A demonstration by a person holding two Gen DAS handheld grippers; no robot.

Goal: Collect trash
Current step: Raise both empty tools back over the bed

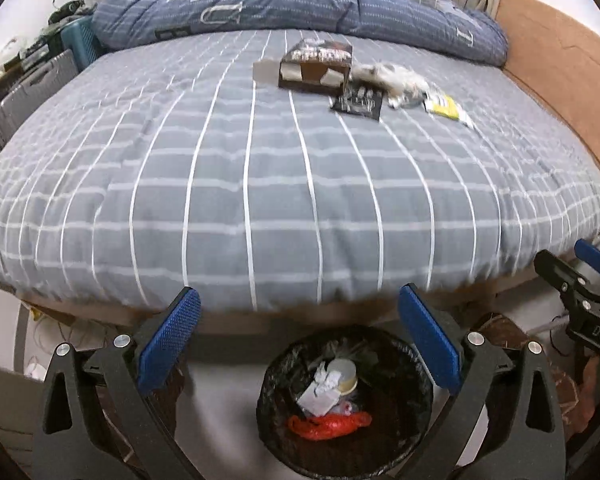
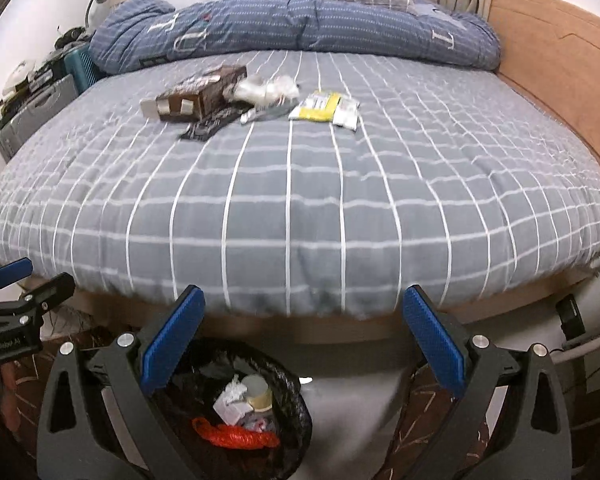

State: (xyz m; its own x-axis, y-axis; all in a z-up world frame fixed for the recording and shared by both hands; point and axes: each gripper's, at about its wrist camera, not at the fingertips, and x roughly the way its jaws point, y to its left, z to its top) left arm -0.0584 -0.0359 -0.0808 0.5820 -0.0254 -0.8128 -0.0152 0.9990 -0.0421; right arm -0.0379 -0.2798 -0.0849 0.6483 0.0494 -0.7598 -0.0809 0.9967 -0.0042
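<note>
Two wrist views side by side at the bed's (image 1: 284, 184) foot – both look down past the bin (image 2: 292, 408) across it.

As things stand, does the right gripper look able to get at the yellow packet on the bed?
Probably yes. The right gripper is open and empty, and the yellow packet lies flat and uncovered at the right end of the litter, with bare bedspread between. It is far up the bed, so it needs a long reach.

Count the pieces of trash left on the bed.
4, clustered near the quilt: an open brown carton, a black packet in front of it, crumpled white wrapping beside it, a yellow-and-white packet rightmost. Smaller bits may hide among them.
</note>
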